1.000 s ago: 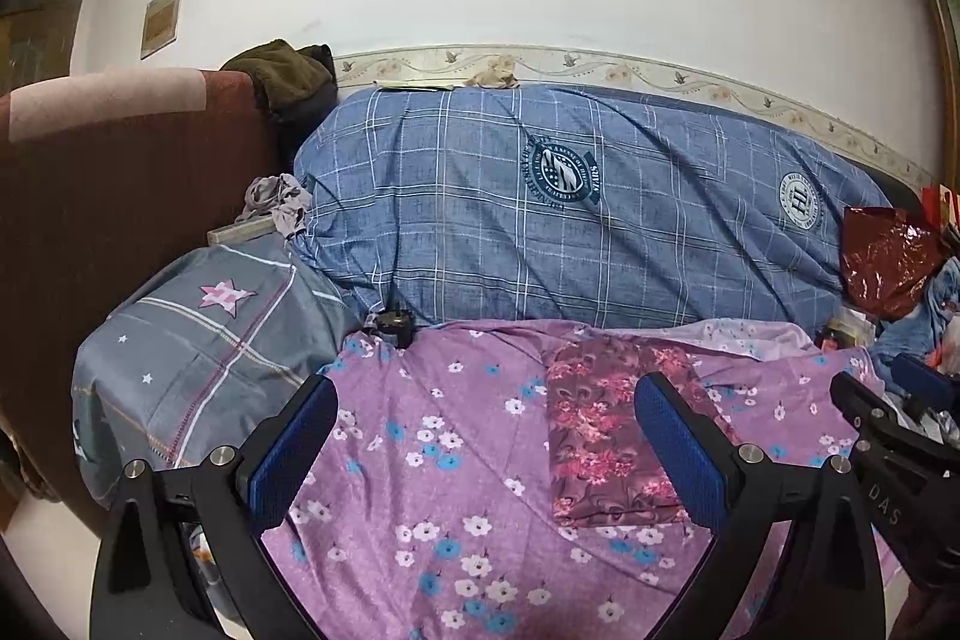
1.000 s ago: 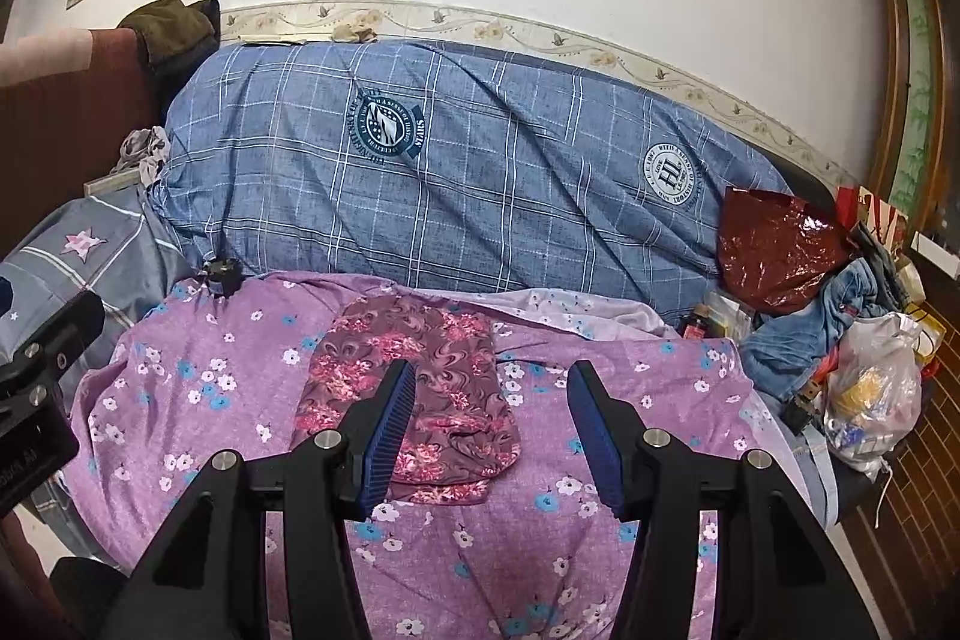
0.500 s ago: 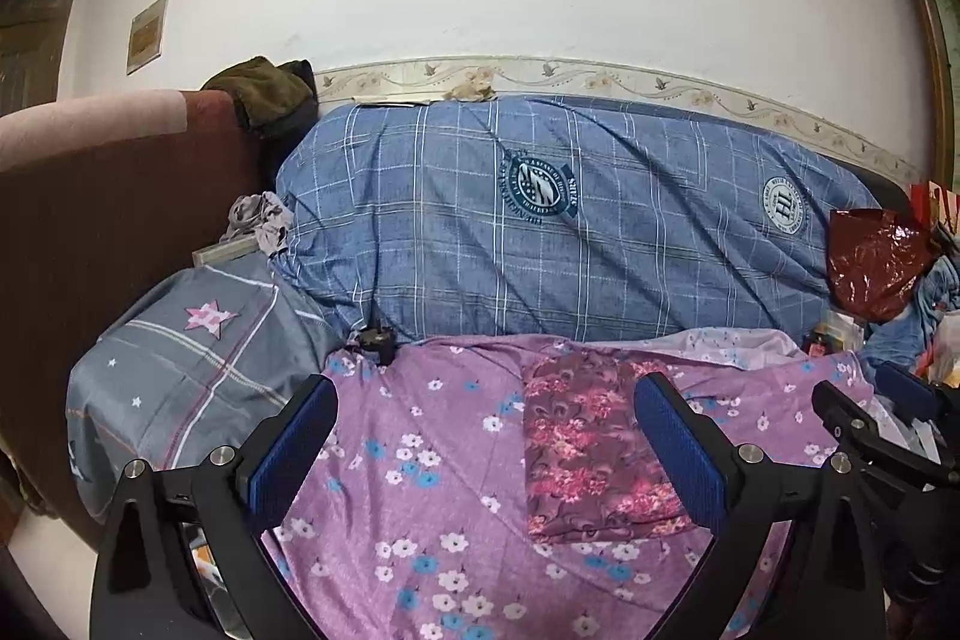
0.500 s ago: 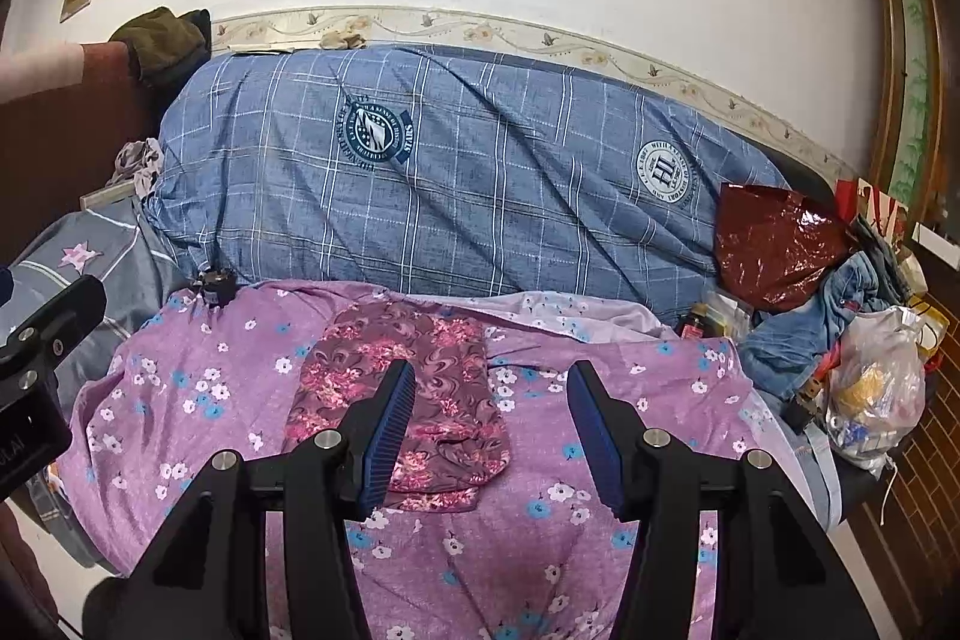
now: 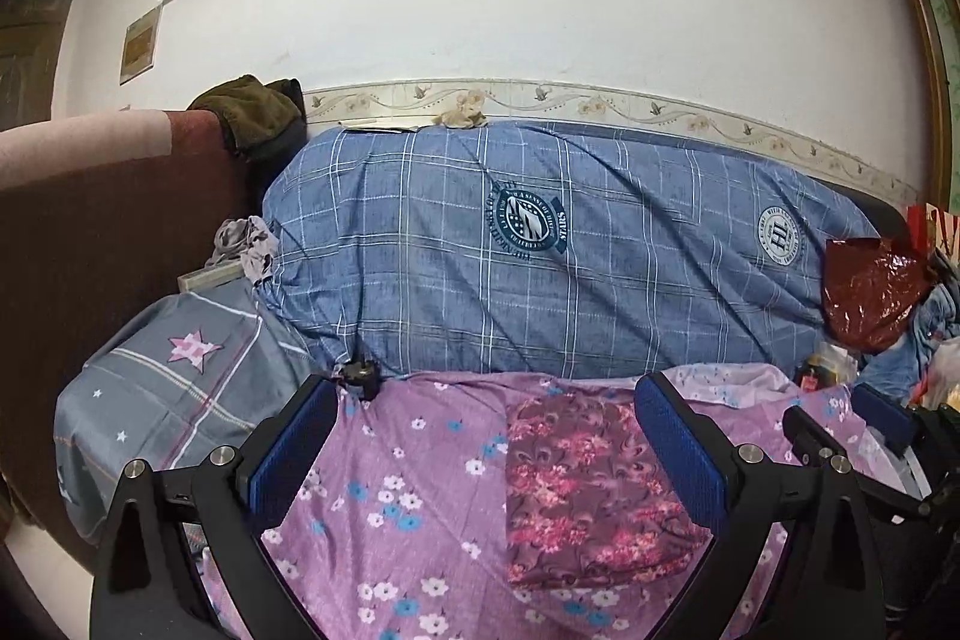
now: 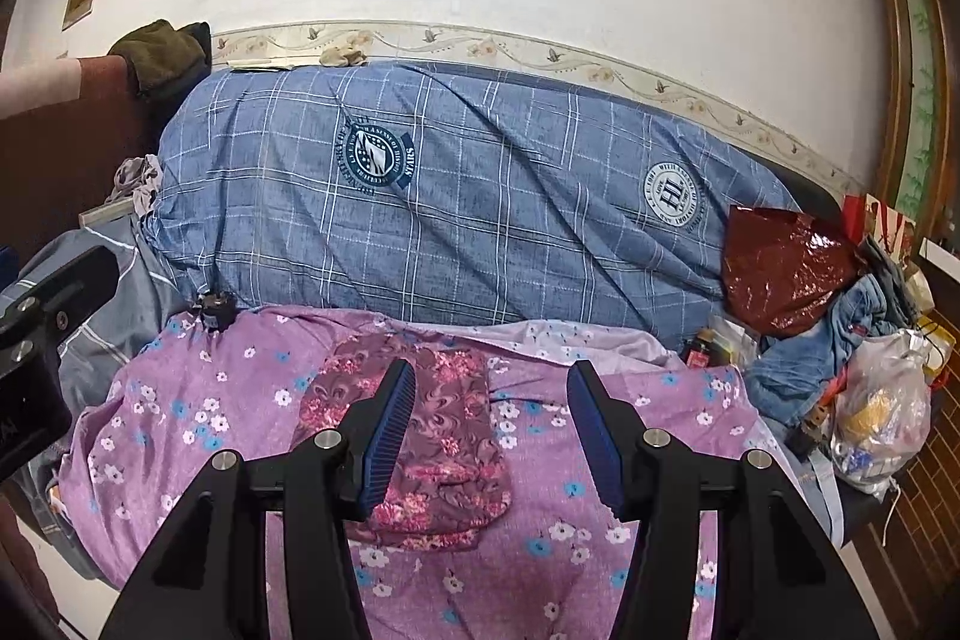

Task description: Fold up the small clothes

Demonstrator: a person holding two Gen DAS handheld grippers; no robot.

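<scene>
Left wrist view: taken from above the bed's left side, faced toward the wall past the blue plaid duvet (image 5: 540, 244) | right wrist view: set further right, likewise faced | shared: duvet, purple floral sheet (image 6: 252, 400), folded maroon garment (image 5: 588, 484).

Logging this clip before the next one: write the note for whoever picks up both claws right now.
Left claw: open, empty, above the bed.
Right claw: open, empty, above the garment's right part.
The maroon floral garment lies folded into a narrow rectangle on the purple flowered sheet, in front of the blue plaid duvet.
Done: this piece looks folded and released.
Left: set it aside if needed; no other small piece is clearly in view.
</scene>
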